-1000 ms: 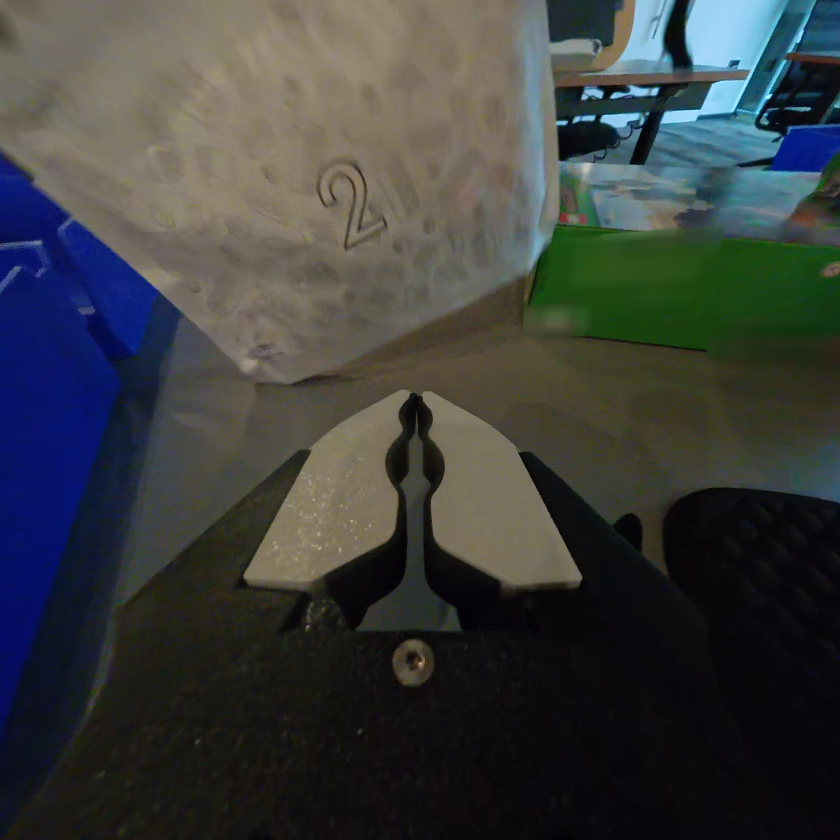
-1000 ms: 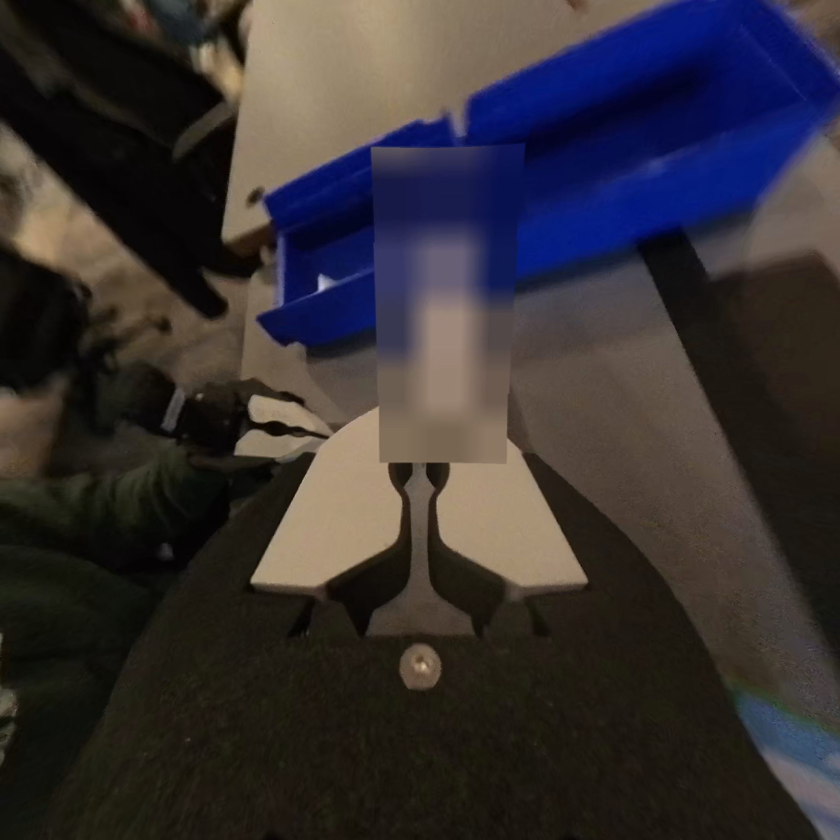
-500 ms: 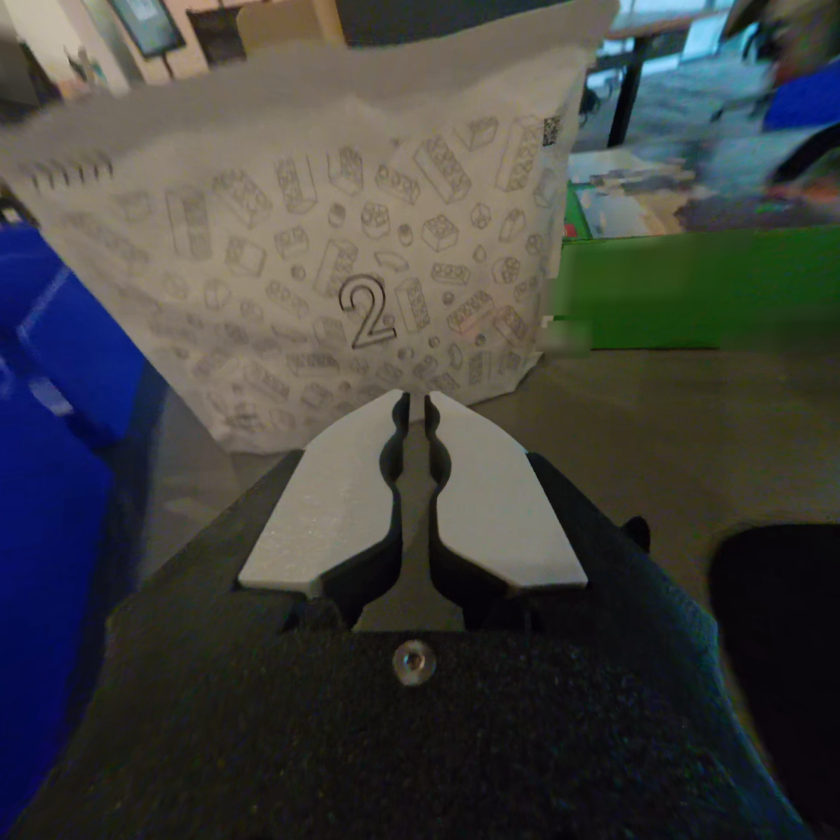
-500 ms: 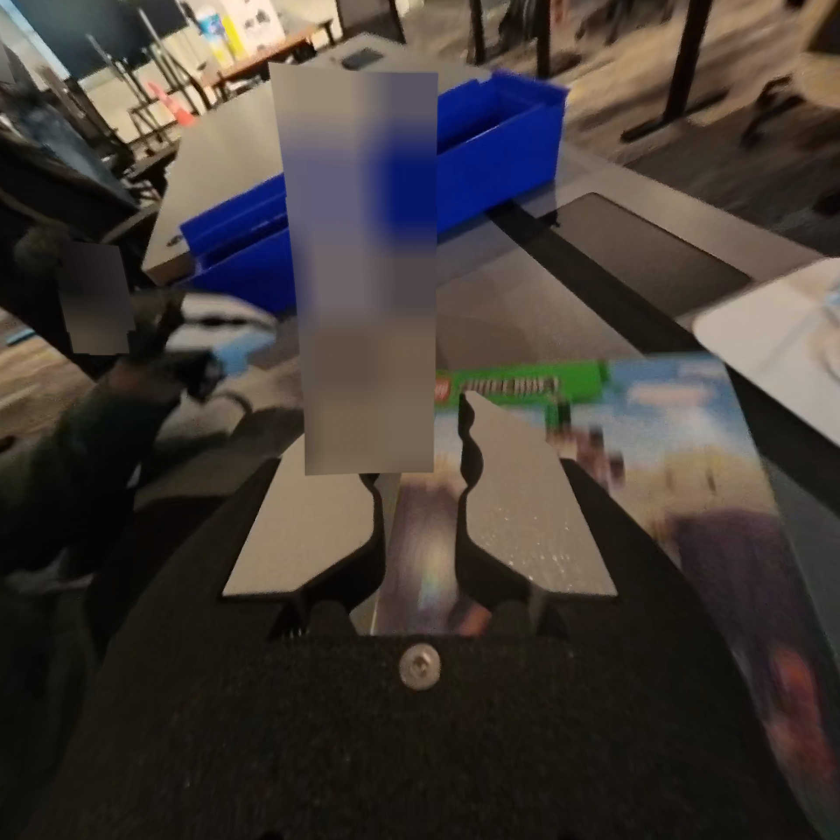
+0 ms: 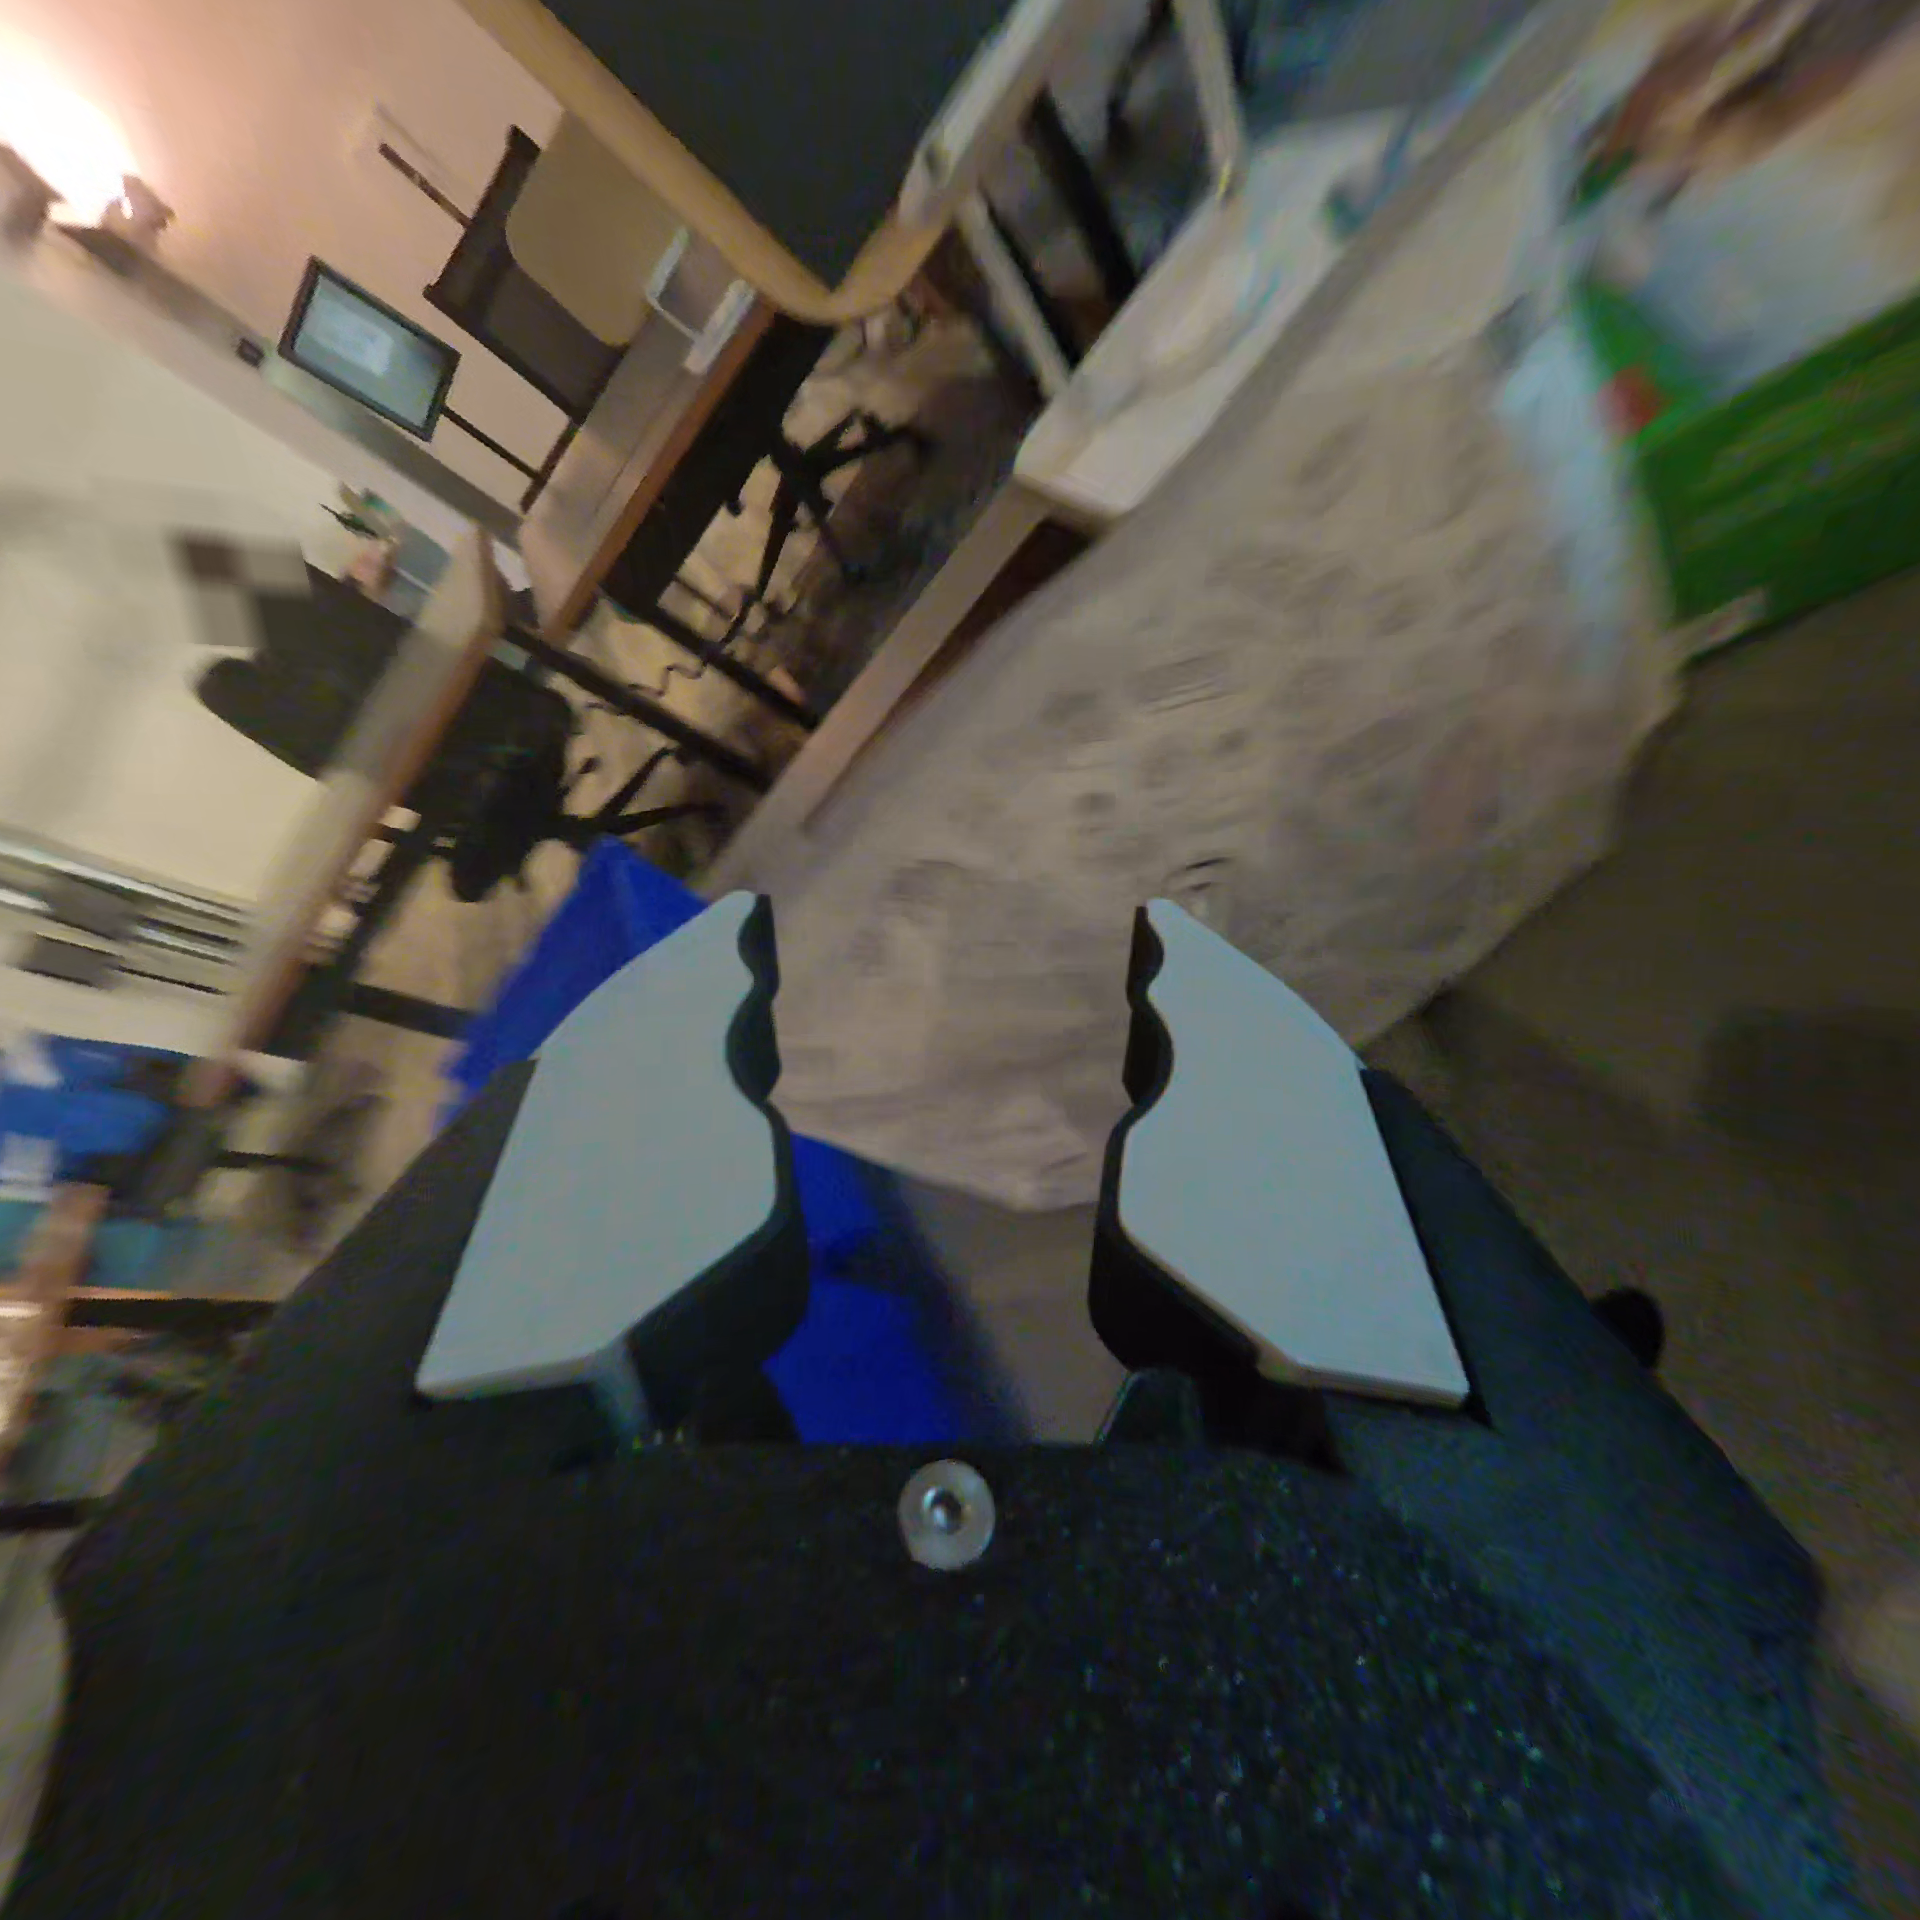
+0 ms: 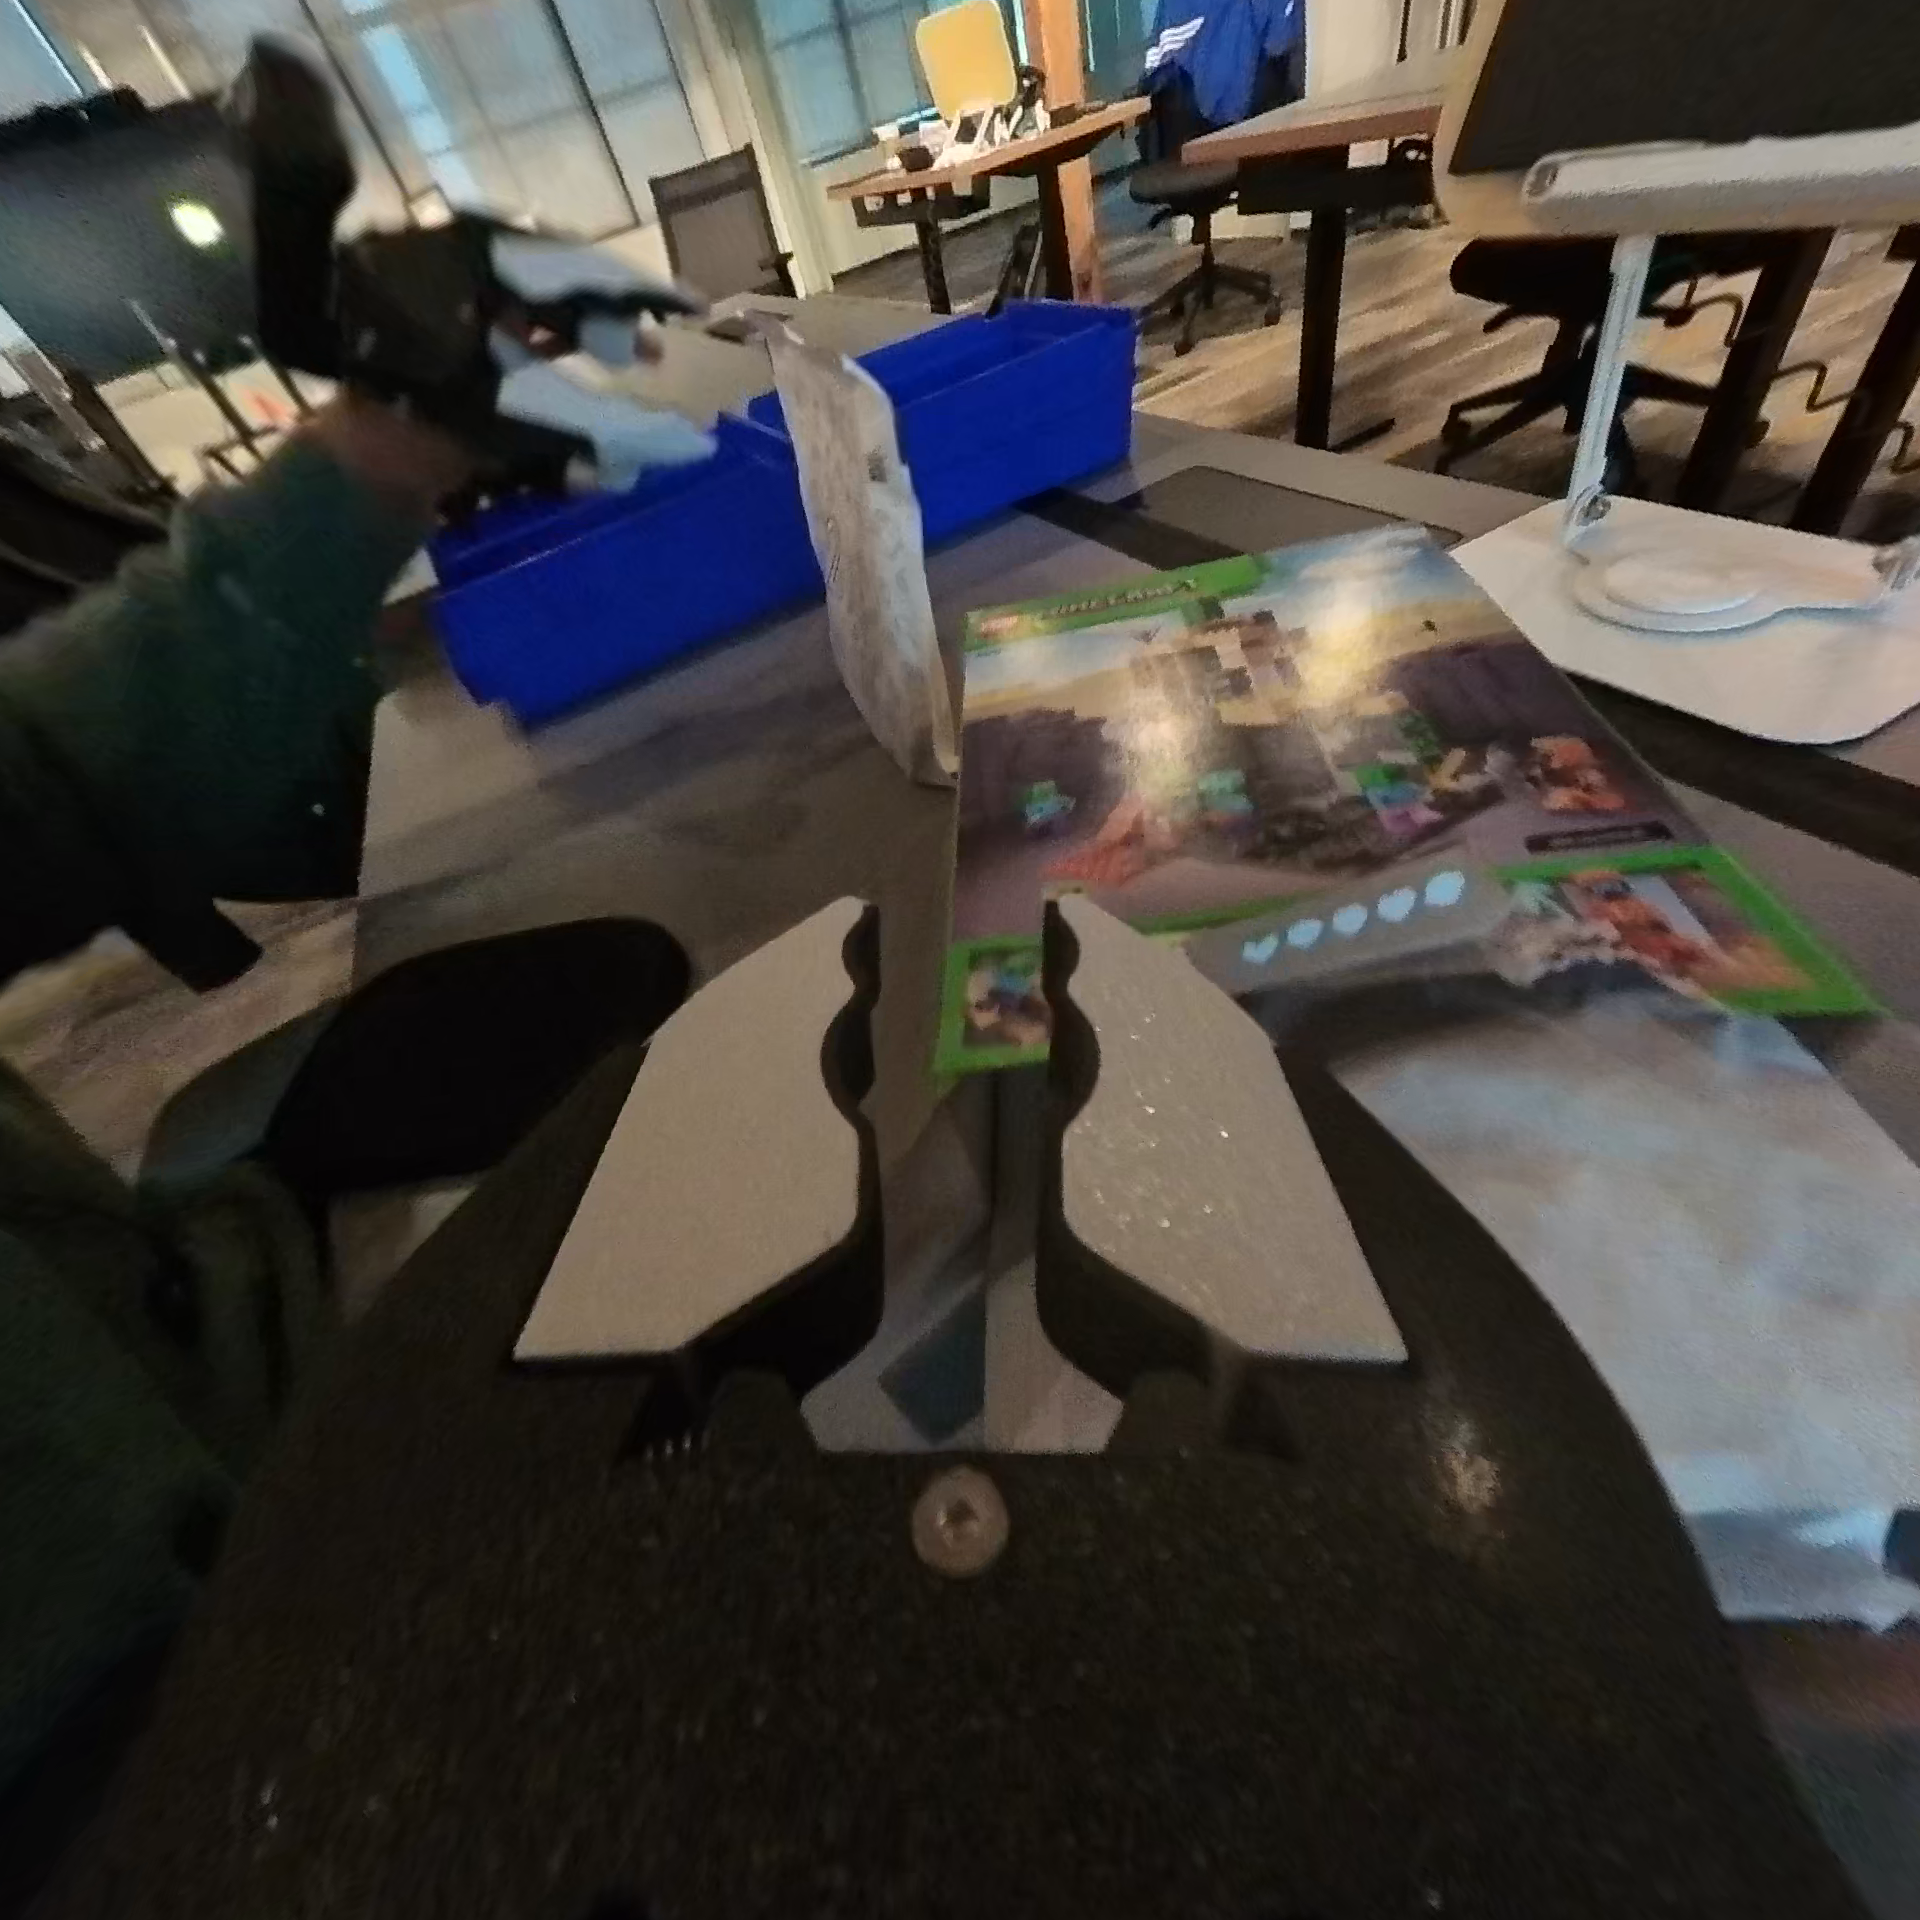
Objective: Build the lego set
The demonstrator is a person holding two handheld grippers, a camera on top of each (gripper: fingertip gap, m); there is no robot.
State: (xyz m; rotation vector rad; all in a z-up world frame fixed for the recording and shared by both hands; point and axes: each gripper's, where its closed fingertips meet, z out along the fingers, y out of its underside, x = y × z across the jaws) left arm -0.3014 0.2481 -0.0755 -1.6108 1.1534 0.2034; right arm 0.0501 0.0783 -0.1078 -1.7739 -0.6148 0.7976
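Observation:
A white paper bag of Lego parts (image 6: 878,582) stands on edge on the grey table, against the left edge of the flat Lego box (image 6: 1299,769). No gripper holds it. My right gripper (image 6: 961,914) is open and empty, low over the table, short of the bag. My left gripper (image 5: 951,914) is wide open and empty, rolled to one side, with the blurred bag (image 5: 1195,779) just ahead of its tips. In the right wrist view the left gripper (image 6: 592,353) hovers by the bag's top, above the blue bin (image 6: 644,613).
The blue bin (image 5: 862,1330) lies below my left gripper, the green box side (image 5: 1787,468) to its right. A dark rounded pad (image 6: 416,1049) sits at the table's near left. A white sheet with a clear stand (image 6: 1662,623) lies far right. A pale bag (image 6: 1662,1299) covers the box's near part. The tips of one gripper are about 40 cm away from the tips of the other.
My left gripper went from shut to wide open, rose and rolled sideways. My right gripper opened, let the bag go and drew back; the bag now stands alone against the box.

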